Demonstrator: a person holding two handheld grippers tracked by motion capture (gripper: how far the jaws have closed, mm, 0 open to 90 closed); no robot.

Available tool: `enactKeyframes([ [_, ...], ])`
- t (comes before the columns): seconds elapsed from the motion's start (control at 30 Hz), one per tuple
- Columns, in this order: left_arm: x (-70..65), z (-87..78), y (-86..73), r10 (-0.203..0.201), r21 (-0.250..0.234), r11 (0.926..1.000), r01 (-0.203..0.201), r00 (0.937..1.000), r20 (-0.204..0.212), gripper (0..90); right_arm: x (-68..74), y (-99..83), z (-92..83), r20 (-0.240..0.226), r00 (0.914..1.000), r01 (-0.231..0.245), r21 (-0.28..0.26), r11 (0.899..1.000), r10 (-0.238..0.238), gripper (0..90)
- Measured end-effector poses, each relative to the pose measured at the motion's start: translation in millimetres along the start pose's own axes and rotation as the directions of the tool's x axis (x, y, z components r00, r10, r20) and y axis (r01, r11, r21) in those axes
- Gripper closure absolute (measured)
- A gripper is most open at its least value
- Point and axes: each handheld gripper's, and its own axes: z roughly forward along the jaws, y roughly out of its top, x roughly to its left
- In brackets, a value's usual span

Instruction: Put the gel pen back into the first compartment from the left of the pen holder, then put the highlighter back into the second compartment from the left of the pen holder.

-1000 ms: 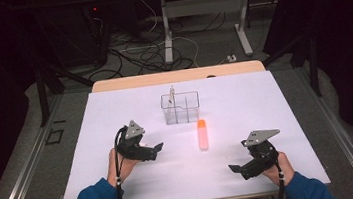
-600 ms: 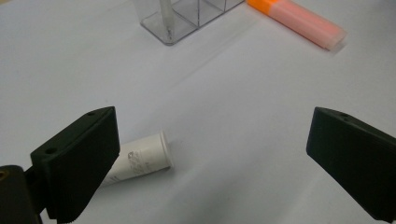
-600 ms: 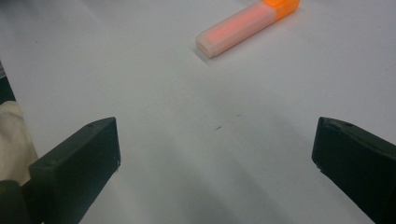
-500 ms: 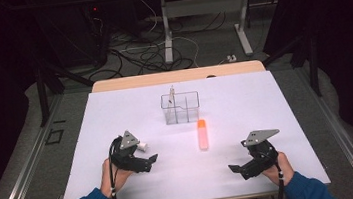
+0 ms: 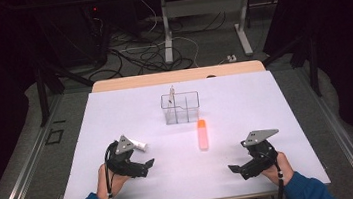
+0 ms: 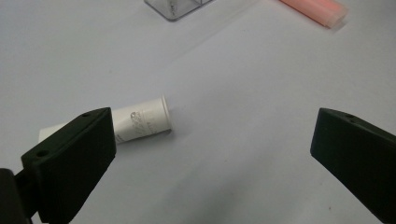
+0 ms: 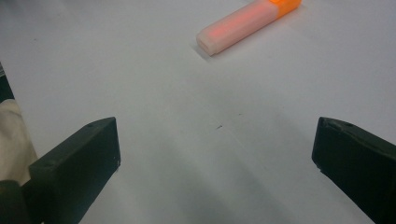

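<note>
left gripper (image 5: pixel 147 164) low, fingers (image 6: pixel 70 158) spread, tube (image 6: pixel 140 122) beside

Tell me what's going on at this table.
A person holds a claw in each hand over a white table. The left claw is open, its jaws having just been opening, with a white tube lying on its side just beyond one jaw, untouched. The right claw rests open. An orange marker lies near a clear organizer.

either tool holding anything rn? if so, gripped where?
Nothing held. Left tool is open; the white tube lies on the table beside one finger, not clamped. Right tool is open over bare table, short of the orange marker.
</note>
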Motion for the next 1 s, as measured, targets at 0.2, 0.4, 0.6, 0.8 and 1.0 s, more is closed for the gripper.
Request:
enactKeyframes([
  [0.2, -0.9, -1.4, -3.1, 0.0, 0.006, 1.0, 0.0, 1.0, 0.0, 0.0, -0.1, 0.1, -0.5, -0.002, 1.0, -0.001, 0.011, 1.0, 0.001, 0.6],
  [0.4, -1.1, -1.5, -4.9, 0.003, 0.009, 1.0, -0.003, 1.0, -0.005, 0.0, -0.2, 0.0, -0.3, -0.001, 1.0, 0.0, 0.011, 1.0, 0.0, 0.5],
  [0.6, -2.3, -2.0, -6.4, -0.004, 0.006, 1.0, 0.004, 1.0, -0.003, 0.0, -0.3, 0.0, 0.1, -0.002, 1.0, 0.0, 0.012, 1.0, 0.0, 0.6],
  [0.8, -2.6, -2.7, -6.4, 0.006, 0.018, 0.9998, -0.006, 1.0, -0.003, 0.0, -0.3, -0.1, 0.2, -0.004, 1.0, 0.0, 0.011, 1.0, 0.0, 0.6],
  [1.0, -3.5, -3.1, -6.5, 0.005, 0.01, 0.9999, -0.005, 0.9999, -0.009, 0.0, 0.1, 0.1, 0.0, -0.002, 1.0, -0.001, 0.008, 1.0, 0.001, 0.4],
])
